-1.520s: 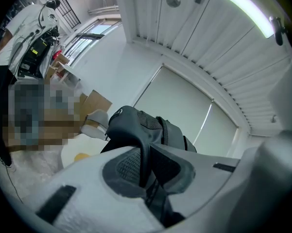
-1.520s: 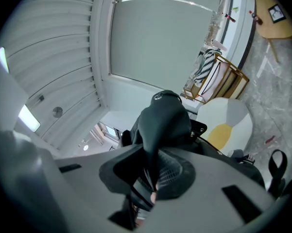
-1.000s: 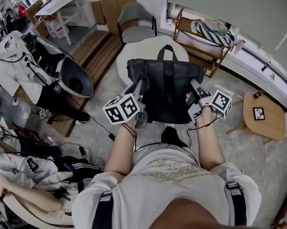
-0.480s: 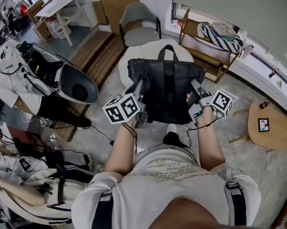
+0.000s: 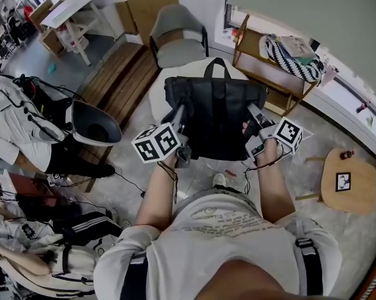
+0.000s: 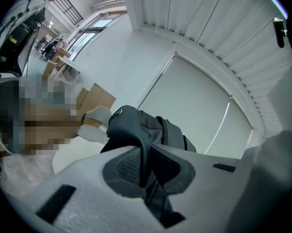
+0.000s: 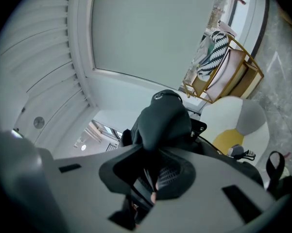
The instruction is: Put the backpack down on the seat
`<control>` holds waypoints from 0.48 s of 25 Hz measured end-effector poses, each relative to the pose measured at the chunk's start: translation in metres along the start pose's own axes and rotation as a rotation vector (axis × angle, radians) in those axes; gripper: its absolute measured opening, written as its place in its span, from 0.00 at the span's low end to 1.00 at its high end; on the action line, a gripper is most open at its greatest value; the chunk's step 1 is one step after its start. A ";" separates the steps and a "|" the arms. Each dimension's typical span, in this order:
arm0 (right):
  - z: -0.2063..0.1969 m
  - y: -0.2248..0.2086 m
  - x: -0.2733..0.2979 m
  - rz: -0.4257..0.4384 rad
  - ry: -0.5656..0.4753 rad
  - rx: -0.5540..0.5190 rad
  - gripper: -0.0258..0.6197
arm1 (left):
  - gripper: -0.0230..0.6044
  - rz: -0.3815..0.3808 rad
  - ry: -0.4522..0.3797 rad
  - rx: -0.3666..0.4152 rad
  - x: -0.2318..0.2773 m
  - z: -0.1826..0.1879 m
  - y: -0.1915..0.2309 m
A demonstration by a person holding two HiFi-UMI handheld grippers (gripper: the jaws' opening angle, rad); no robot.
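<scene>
The black backpack (image 5: 216,114) hangs btw. the two tools, in front of the person and above the round white seat (image 5: 157,91). In the head view it hides most of the seat. Whether its bottom touches the seat I cannot tell.

Its long axis runs from the person toward the far side. The carry loop is at the far end and points to the grey chair (image 5: 178,33); the other end is near the person's body. The broad face w/ the middle strap looks up at the head camera.

The left tool (image 5: 181,111) is clenched on the left side of the backpack. In the left gripper view its jaws (image 6: 143,171) pinch a thin dark edge of the fabric, no gap to see. The right tool (image 5: 253,112) is clenched on the right side. In the right gripper view (image 7: 153,178) a thick dark fold of the bag sits btw. the pads.

A wooden rack (image 5: 263,61) stands right of the seat, and a small round table (image 5: 353,180) is well apart at the right.
</scene>
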State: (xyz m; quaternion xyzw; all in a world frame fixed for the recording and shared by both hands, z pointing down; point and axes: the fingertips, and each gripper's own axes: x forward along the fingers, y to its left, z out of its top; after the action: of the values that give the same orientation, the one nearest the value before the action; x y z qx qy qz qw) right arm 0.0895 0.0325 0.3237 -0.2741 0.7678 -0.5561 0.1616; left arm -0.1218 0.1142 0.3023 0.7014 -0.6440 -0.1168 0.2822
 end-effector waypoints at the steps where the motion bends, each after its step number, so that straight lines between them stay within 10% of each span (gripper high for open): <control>1: 0.013 -0.004 0.007 0.000 0.004 -0.003 0.14 | 0.10 0.003 0.001 -0.004 0.014 0.002 -0.002; 12: 0.064 -0.024 0.053 -0.008 0.051 0.000 0.14 | 0.10 0.034 0.016 -0.030 0.080 0.011 0.005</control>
State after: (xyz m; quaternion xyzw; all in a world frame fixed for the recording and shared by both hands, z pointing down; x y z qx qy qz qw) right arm 0.0882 -0.0544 0.3284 -0.2627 0.7706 -0.5636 0.1397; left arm -0.1204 0.0340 0.3119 0.6869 -0.6517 -0.1160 0.3000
